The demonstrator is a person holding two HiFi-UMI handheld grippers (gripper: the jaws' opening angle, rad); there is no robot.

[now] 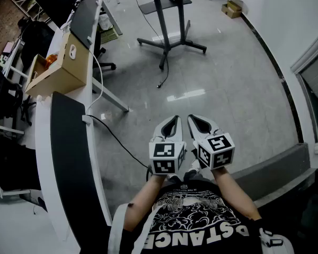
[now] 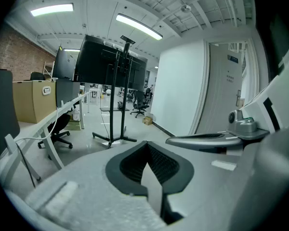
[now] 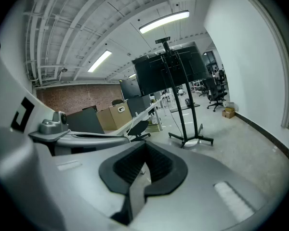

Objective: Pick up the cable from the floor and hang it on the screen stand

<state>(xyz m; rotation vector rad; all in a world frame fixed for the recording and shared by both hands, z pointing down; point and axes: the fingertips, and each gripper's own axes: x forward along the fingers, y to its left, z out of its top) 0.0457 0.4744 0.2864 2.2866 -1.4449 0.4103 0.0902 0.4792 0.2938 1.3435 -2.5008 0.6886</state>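
The black screen stand [image 1: 169,36] rises from its wheeled base at the top middle of the head view. A thin black cable [image 1: 165,70] trails down from it, and its plug end lies on the grey floor. Both grippers are held side by side close to my body, well short of the cable. My left gripper [image 1: 174,118] is shut and holds nothing. My right gripper [image 1: 192,118] is shut and empty too. Ahead of the shut jaws, the left gripper [image 2: 146,146] view shows the stand [image 2: 116,109] with its dark screen. In the right gripper [image 3: 144,147] view the stand [image 3: 183,114] is also ahead.
A long white desk [image 1: 45,142] runs along the left with a cardboard box [image 1: 63,62] and dark panels on it. A second black cable [image 1: 116,139] drops from the desk onto the floor near my feet. Office chairs stand far back. A white wall [image 1: 286,15] bounds the right.
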